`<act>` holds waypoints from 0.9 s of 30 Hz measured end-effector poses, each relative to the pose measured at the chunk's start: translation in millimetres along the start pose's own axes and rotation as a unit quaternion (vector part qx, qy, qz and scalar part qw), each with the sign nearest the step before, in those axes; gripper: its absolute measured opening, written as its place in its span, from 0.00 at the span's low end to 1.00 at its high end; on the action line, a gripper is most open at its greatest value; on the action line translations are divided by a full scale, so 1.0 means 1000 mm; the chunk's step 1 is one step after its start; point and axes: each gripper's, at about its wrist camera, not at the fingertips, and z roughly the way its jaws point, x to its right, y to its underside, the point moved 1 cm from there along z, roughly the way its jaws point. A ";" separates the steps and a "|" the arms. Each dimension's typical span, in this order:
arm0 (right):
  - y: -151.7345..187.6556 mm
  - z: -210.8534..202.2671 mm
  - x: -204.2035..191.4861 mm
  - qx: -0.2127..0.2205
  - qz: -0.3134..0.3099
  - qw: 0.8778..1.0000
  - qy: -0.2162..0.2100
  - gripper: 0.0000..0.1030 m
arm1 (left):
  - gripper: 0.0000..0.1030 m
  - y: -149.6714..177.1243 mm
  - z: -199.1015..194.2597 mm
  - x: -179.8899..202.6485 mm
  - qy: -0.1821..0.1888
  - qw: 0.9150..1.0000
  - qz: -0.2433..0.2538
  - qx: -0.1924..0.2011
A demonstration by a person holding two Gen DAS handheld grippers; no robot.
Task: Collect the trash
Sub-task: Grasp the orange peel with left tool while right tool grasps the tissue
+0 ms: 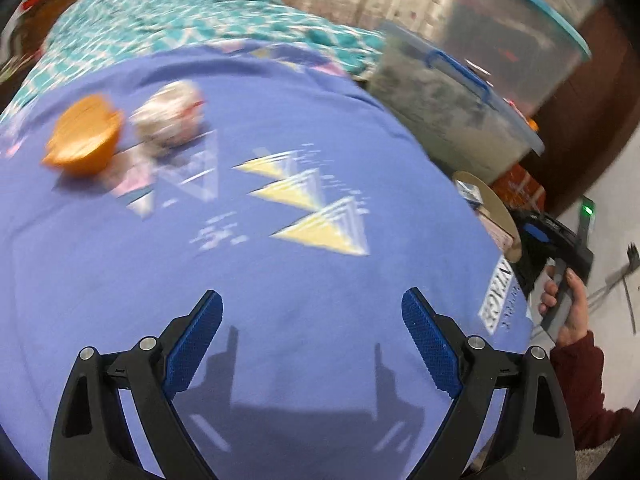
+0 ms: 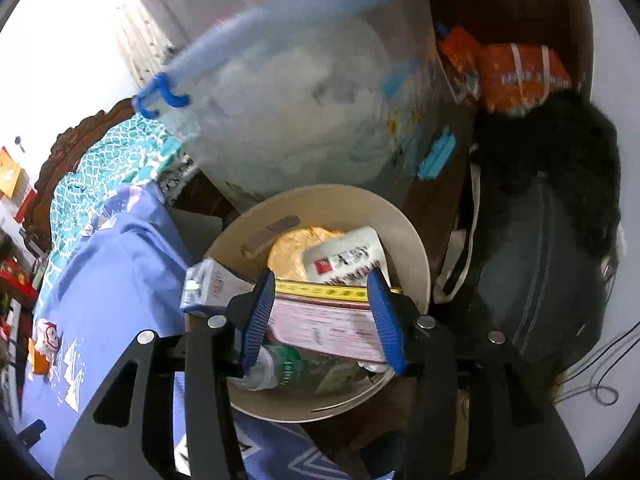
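Left view: left gripper (image 1: 312, 344) wide open, empty, over a blue blanket (image 1: 280, 300). Orange peel (image 1: 82, 136) and crumpled paper (image 1: 170, 118) at upper left.

Right view: right gripper (image 2: 322, 316) clamped on a pink box (image 2: 324, 326) over a bin (image 2: 416, 256) at frame centre.

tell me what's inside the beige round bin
The beige bin holds a pink-and-yellow box, a white packet, a gold wrapper and a plastic bottle; anything beneath them is covered.
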 end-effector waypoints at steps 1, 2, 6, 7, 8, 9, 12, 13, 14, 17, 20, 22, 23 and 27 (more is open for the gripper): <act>-0.003 -0.017 -0.014 0.025 -0.001 1.000 -0.014 0.53 | 0.85 0.001 -0.003 -0.008 -0.001 1.000 -0.010 0.002; -0.003 -0.017 -0.014 0.025 -0.001 1.000 -0.014 0.53 | 0.85 0.003 -0.009 -0.022 -0.005 1.000 -0.026 0.007; -0.013 -0.030 -0.058 0.035 -0.027 0.997 -0.060 0.54 | 0.85 0.003 -0.033 -0.073 -0.028 0.996 -0.075 0.033; -0.012 -0.032 -0.091 0.024 -0.046 0.993 -0.102 0.55 | 0.85 0.001 -0.039 -0.085 -0.032 0.995 -0.089 0.039; -0.010 -0.029 -0.105 0.014 -0.054 0.991 -0.121 0.56 | 0.85 -0.001 -0.043 -0.094 -0.032 0.993 -0.100 0.043; -0.007 -0.025 -0.122 -0.002 -0.063 0.988 -0.142 0.59 | 0.85 -0.005 -0.047 -0.107 -0.032 0.991 -0.116 0.049; 0.016 -0.003 -0.187 -0.065 -0.101 0.970 -0.211 0.59 | 0.85 -0.020 -0.055 -0.143 -0.029 0.984 -0.160 0.069; 0.029 0.008 -0.217 -0.090 -0.118 0.961 -0.232 0.59 | 0.85 -0.023 -0.057 -0.152 -0.030 0.982 -0.170 0.075; 0.038 0.015 -0.236 -0.106 -0.130 0.955 -0.244 0.60 | 0.85 -0.029 -0.058 -0.165 -0.039 0.979 -0.183 0.085; 0.075 0.036 -0.307 -0.164 -0.190 0.926 -0.283 0.66 | 0.85 -0.043 -0.059 -0.182 -0.104 0.973 -0.174 0.106; 0.104 0.049 -0.370 -0.193 -0.239 0.901 -0.306 0.75 | 0.90 -0.060 -0.047 -0.188 -0.127 0.977 -0.147 0.090; 0.116 0.059 -0.406 -0.200 -0.250 0.892 -0.318 0.77 | 0.90 -0.077 -0.038 -0.194 -0.134 0.978 -0.137 0.084; 0.117 0.065 -0.417 -0.202 -0.251 0.891 -0.321 0.77 | 0.90 -0.083 -0.034 -0.198 -0.135 0.978 -0.137 0.082; 0.124 0.095 -0.457 -0.217 -0.222 0.893 -0.327 0.82 | 0.83 -0.108 -0.011 -0.220 -0.121 0.977 -0.158 0.072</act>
